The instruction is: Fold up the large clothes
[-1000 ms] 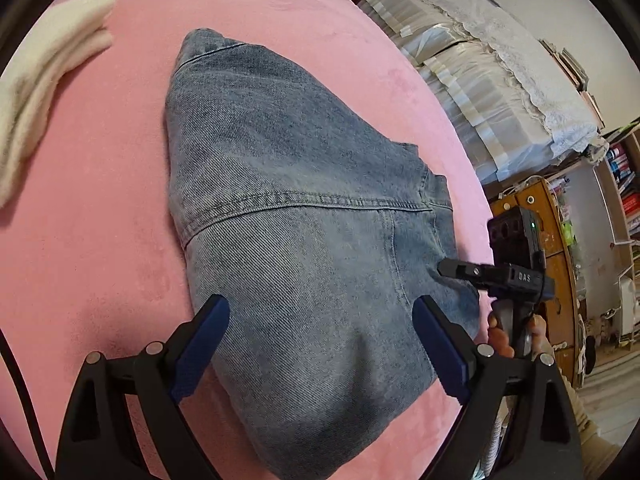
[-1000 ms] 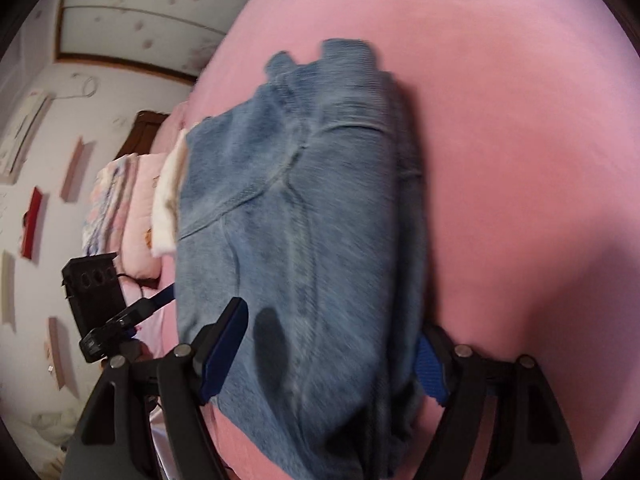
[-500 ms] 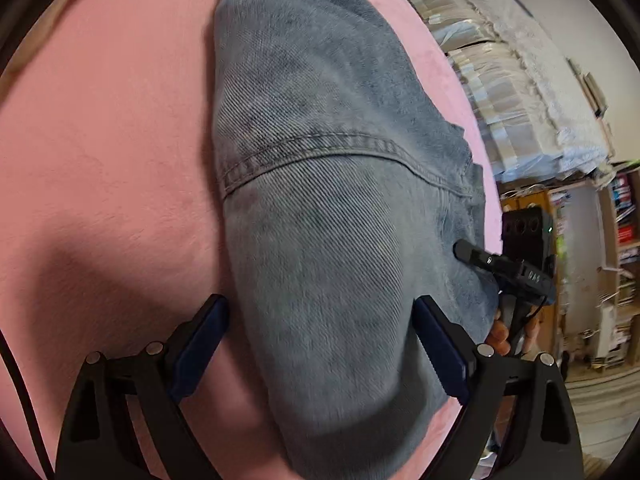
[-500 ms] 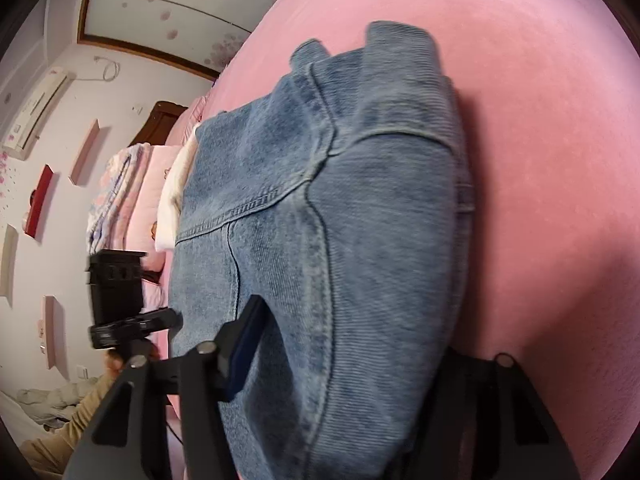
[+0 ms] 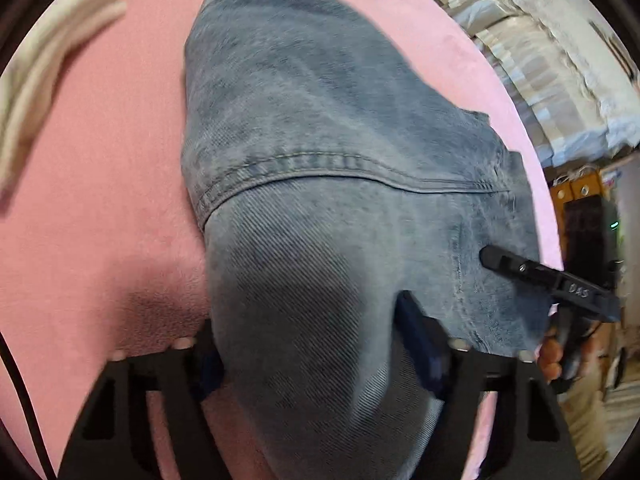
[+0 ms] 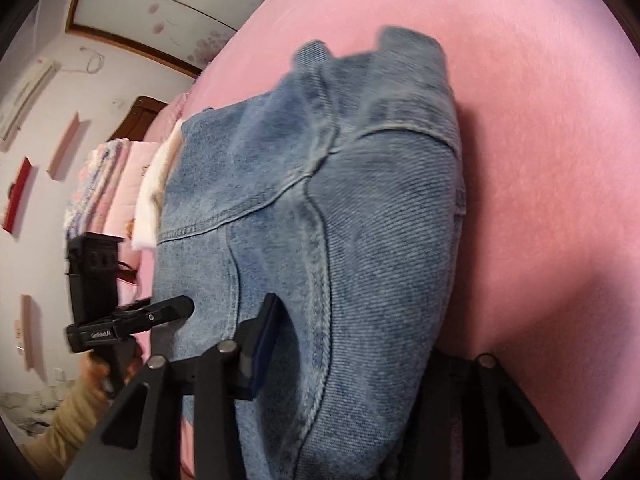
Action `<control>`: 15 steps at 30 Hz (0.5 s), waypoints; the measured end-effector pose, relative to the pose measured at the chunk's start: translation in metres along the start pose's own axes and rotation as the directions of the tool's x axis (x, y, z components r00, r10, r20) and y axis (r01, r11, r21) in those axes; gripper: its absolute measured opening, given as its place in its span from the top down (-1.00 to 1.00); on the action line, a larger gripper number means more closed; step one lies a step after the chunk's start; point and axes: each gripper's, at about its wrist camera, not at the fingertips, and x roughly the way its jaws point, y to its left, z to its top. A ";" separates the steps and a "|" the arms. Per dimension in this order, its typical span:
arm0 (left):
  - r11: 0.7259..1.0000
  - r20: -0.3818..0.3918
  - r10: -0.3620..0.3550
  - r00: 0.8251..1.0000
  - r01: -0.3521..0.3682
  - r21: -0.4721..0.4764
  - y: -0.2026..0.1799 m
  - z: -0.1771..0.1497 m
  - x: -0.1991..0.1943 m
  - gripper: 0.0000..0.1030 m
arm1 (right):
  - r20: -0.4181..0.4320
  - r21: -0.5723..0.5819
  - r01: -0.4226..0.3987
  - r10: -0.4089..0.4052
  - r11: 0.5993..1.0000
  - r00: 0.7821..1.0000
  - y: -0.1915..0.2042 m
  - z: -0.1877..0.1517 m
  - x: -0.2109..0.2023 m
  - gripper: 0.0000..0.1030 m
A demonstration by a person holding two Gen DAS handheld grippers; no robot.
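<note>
Folded blue denim jeans [image 5: 320, 200] lie on a pink bed cover [image 5: 100, 200]. My left gripper [image 5: 308, 344] has closed on the near folded edge of the jeans, one finger on each side. The jeans also fill the right wrist view [image 6: 360, 220]. My right gripper [image 6: 352, 344] is closed on the other near end of the fold; its right finger is hidden under the denim. The right gripper also shows in the left wrist view [image 5: 552, 280], and the left gripper shows in the right wrist view [image 6: 128, 320].
A folded cream cloth [image 5: 48, 60] lies on the cover at the far left. Stacked bedding [image 5: 560, 60] and a wooden cabinet [image 5: 580, 192] stand beyond the bed's right edge. Folded pink and patterned linen [image 6: 108, 184] is piled behind the jeans in the right wrist view.
Both grippers moved in over the near edge of the jeans and their fingers closed on the denim fold. The jeans now bulge up between the fingers.
</note>
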 end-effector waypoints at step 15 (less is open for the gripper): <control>0.987 0.042 0.045 0.998 -0.050 0.151 -0.024 -0.048 -0.105 0.22 | 0.052 -0.181 0.092 -0.084 0.979 0.995 0.125 -0.056 -0.046 0.63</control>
